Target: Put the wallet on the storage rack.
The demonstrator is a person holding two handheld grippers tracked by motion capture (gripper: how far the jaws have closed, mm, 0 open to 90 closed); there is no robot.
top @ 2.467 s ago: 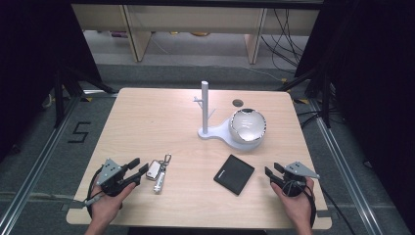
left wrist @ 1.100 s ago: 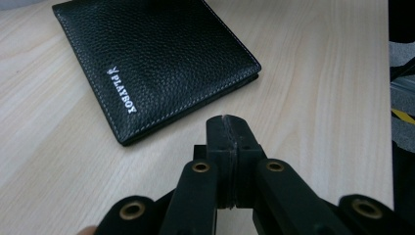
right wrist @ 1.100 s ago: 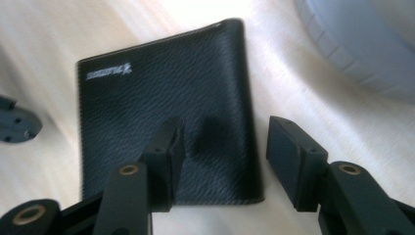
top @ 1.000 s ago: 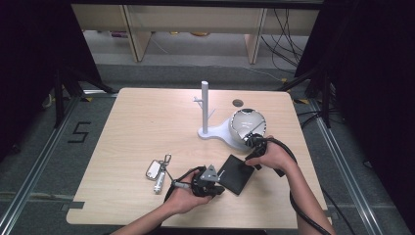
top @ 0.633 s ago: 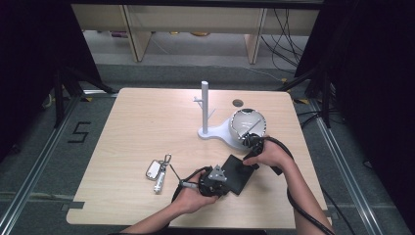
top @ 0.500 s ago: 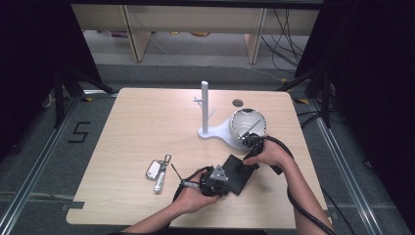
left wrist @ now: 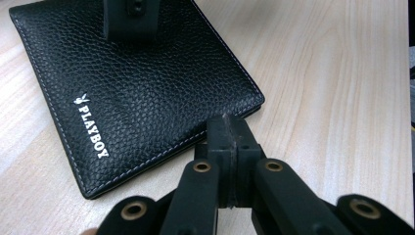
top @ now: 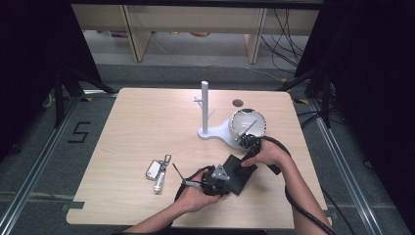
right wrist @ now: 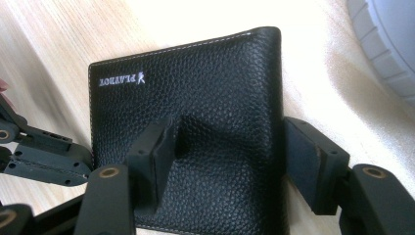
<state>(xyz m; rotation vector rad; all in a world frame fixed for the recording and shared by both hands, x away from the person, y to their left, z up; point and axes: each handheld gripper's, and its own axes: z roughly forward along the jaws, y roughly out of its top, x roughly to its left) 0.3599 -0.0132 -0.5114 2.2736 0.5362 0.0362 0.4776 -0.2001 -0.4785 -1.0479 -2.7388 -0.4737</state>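
Evidently the black wallet (top: 238, 172) lay flat near the table's (top: 137, 137) front edge. It looked light, supple and grainy, best taken by an edge. The left gripper (left wrist: 228, 142) was closed and empty at its corner; the right gripper (right wrist: 230, 152), jaws spread wide, pressed one finger on the cover.

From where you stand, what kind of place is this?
Probably a lab's recording station, not a home: a bare wooden table ringed by black curtains, loose cables on the floor behind, and tape marks with a "5" beside it.
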